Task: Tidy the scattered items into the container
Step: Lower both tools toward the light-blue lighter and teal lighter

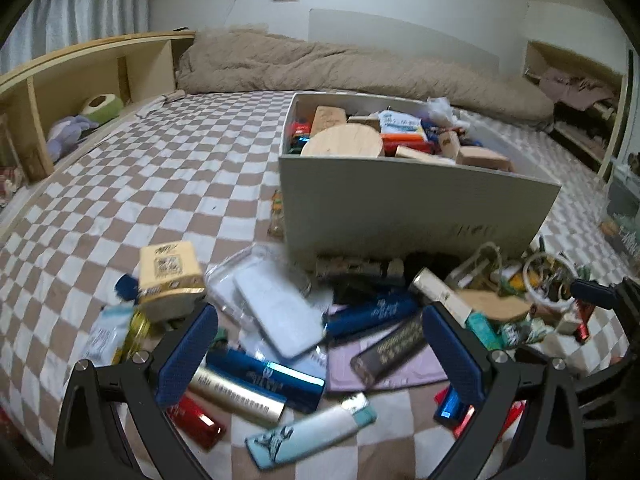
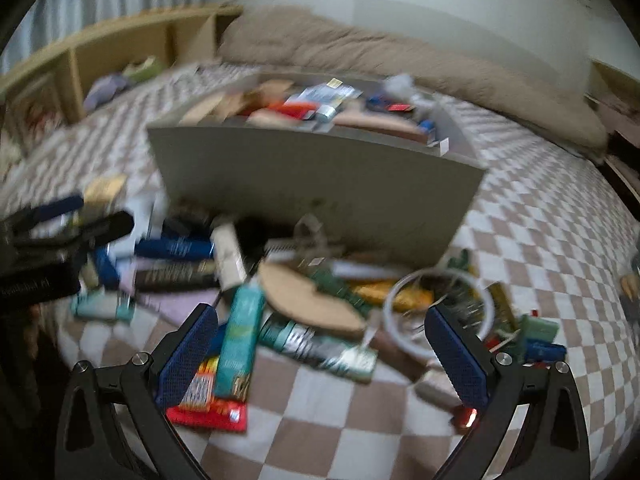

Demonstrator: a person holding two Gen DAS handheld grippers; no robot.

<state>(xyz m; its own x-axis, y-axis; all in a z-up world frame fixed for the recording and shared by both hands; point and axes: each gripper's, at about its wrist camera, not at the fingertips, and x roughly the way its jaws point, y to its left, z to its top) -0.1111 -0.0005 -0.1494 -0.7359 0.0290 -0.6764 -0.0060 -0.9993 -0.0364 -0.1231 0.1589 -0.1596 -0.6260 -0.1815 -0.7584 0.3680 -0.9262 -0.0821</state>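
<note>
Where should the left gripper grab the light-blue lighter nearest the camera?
Probably across the narrow sides at mid-body of the light-blue lighter, from above. It lies flat and diagonal on the checkered sheet, so rotate the open left gripper to span its width.
</note>
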